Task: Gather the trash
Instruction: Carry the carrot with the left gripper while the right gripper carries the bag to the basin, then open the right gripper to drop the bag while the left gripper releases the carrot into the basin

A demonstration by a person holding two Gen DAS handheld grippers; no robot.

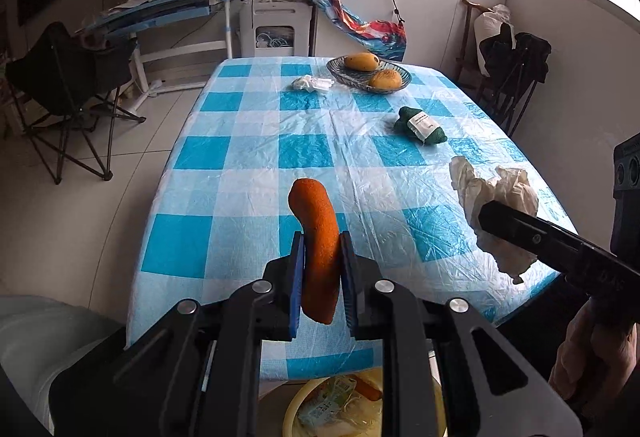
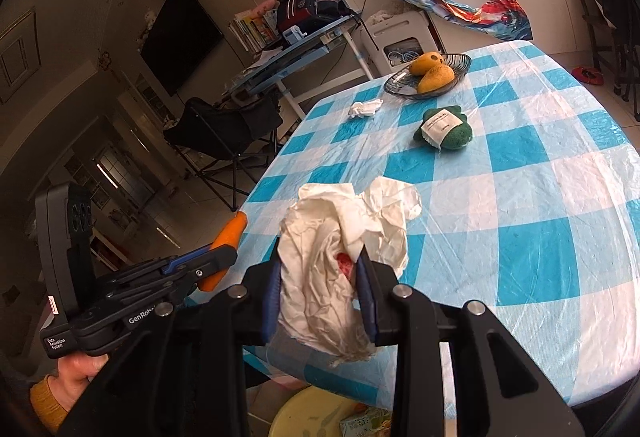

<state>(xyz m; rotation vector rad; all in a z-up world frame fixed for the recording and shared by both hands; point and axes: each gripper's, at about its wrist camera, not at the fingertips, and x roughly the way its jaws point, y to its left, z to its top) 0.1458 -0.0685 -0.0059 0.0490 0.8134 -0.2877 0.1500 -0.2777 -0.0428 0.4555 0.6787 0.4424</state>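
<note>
My left gripper (image 1: 322, 237) is shut on an orange carrot-like piece (image 1: 316, 237), held above the near edge of the blue-checked table (image 1: 248, 157); it also shows in the right wrist view (image 2: 228, 237). My right gripper (image 2: 318, 257) is shut on a crumpled white paper wad (image 2: 340, 237), also seen in the left wrist view (image 1: 496, 197). A yellow bin (image 1: 304, 413) with trash sits below the table edge, also visible in the right wrist view (image 2: 308, 413). A small white crumpled paper (image 1: 312, 83) lies at the far side of the table.
A wire bowl (image 1: 368, 75) with two mangoes stands at the far end. A green sponge-like item with a label (image 1: 420, 125) lies mid-right. A folding chair (image 1: 60, 77) and a desk (image 1: 168, 9) stand left of the table.
</note>
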